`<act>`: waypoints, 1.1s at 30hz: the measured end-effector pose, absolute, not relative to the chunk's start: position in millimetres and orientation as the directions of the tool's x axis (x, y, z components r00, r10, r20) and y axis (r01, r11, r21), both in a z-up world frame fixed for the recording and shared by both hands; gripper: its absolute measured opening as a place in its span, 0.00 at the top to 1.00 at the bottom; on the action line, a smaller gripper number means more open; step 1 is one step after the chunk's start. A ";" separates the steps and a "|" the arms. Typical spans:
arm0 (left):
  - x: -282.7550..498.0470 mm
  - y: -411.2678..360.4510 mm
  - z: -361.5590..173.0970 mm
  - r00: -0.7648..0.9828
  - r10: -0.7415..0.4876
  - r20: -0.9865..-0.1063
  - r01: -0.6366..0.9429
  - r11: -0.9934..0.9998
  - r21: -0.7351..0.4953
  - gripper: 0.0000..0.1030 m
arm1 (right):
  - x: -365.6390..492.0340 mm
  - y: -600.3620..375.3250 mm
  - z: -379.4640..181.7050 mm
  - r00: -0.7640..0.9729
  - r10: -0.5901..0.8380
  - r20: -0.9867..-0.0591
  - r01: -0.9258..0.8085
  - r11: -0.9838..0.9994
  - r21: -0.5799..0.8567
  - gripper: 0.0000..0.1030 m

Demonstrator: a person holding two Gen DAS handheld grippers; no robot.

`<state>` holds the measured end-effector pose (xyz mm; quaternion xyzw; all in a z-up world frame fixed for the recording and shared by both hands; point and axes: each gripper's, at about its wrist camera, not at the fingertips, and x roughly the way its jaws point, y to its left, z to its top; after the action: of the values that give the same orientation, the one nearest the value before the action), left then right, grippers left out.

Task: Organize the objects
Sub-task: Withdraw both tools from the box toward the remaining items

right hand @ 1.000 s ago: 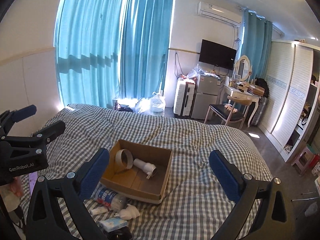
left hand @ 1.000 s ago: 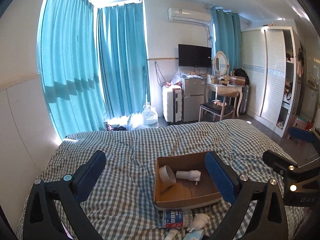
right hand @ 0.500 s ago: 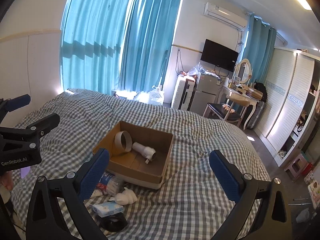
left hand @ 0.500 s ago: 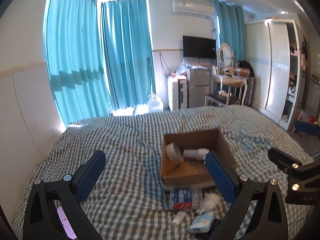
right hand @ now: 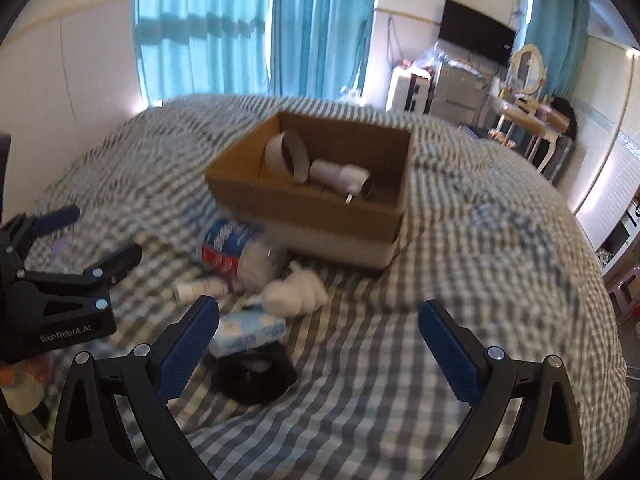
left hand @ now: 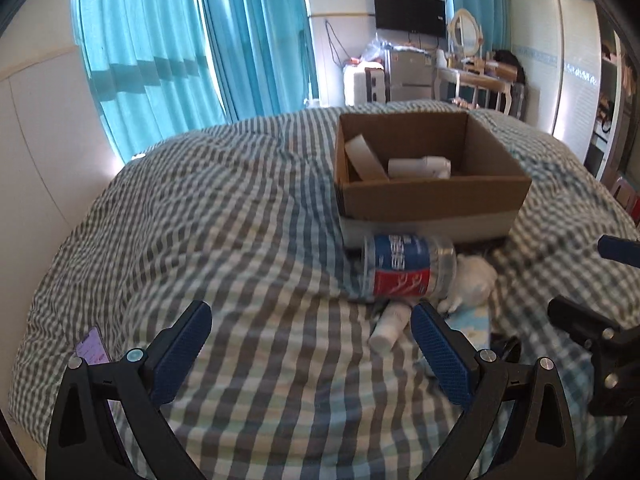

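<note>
Both the left gripper (left hand: 310, 346) and right gripper (right hand: 318, 344) hang spread and empty before the cardboard box (right hand: 308, 204); the plastic bottle (right hand: 236, 254) lies sideways against the box's front, nearer the left gripper.

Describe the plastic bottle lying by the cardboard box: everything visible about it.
The plastic bottle is clear, apparently empty, and wrapped in a blue, white and red label. It lies on its side on the checked bedspread, just in front of the cardboard box and close against its near wall. A white crumpled wad sits against one end, and a small white tube pokes out from under it. Neither gripper touches it.
</note>
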<state>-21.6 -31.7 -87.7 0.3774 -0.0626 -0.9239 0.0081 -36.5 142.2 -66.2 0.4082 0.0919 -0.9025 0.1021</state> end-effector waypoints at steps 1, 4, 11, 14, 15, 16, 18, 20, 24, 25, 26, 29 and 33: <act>-21.1 -32.5 -91.3 -0.709 -0.058 -0.703 -0.034 -0.993 0.116 0.01 | -36.0 140.2 -73.5 -0.634 -0.113 -0.765 0.269 -0.960 -0.081 0.03; -23.0 -33.5 -94.3 -0.695 -0.046 -0.718 -0.037 -0.994 0.099 0.01 | -34.2 134.3 -94.6 -0.578 -0.146 -0.803 0.308 -0.950 -0.049 0.03; -25.1 -33.4 -101.2 -0.671 -0.034 -0.741 -0.044 -0.995 0.086 0.01 | -38.6 119.3 -135.0 -0.458 -0.188 -0.869 0.367 -0.930 0.007 0.03; -25.9 -34.3 -103.2 -0.664 -0.034 -0.747 -0.041 -0.996 0.082 0.01 | -43.3 117.8 -144.4 -0.426 -0.187 -0.885 0.368 -0.930 0.019 0.03; -26.2 -33.9 -103.7 -0.662 -0.033 -0.749 -0.042 -0.996 0.081 0.01 | -44.1 117.0 -147.0 -0.418 -0.187 -0.889 0.370 -0.929 0.022 0.03; -26.4 -33.7 -103.9 -0.661 -0.033 -0.750 -0.043 -0.996 0.083 0.01 | -45.1 116.3 -149.2 -0.410 -0.190 -0.892 0.373 -0.927 0.026 0.04; -27.0 -32.1 -104.7 -0.657 -0.036 -0.753 -0.047 -0.995 0.089 0.01 | -46.1 115.5 -153.9 -0.391 -0.200 -0.898 0.382 -0.923 0.040 0.18; -27.1 -30.0 -105.1 -0.655 -0.039 -0.755 -0.053 -0.994 0.097 0.01 | -44.1 115.7 -154.3 -0.378 -0.214 -0.901 0.393 -0.918 0.053 0.26; -27.3 -24.2 -106.1 -0.651 -0.051 -0.758 -0.064 -0.991 0.121 0.01 | -31.0 119.7 -141.6 -0.409 -0.188 -0.893 0.392 -0.920 0.014 0.26; -27.3 -22.2 -106.1 -0.650 -0.051 -0.758 -0.068 -0.990 0.125 0.01 | -27.6 122.3 -137.1 -0.416 -0.183 -0.891 0.388 -0.922 0.008 0.26; -27.3 -19.8 -106.1 -0.648 -0.051 -0.760 -0.073 -0.989 0.128 0.01 | -23.6 125.7 -131.6 -0.426 -0.179 -0.887 0.388 -0.922 -0.001 0.26; -26.7 -10.0 -106.4 -0.646 -0.042 -0.762 -0.096 -0.986 0.136 0.01 | -11.9 143.8 -110.2 -0.465 -0.174 -0.868 0.380 -0.925 -0.018 0.26; -29.3 5.1 -108.4 -0.632 -0.009 -0.775 -0.127 -0.985 0.115 0.01 | -7.1 172.7 -78.1 -0.532 -0.161 -0.831 0.339 -0.940 -0.036 0.26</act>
<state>-29.3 5.1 -108.4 0.4276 -0.0793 -0.8999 -0.0327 -7.1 172.7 -78.1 0.4618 0.0967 -0.8699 0.1436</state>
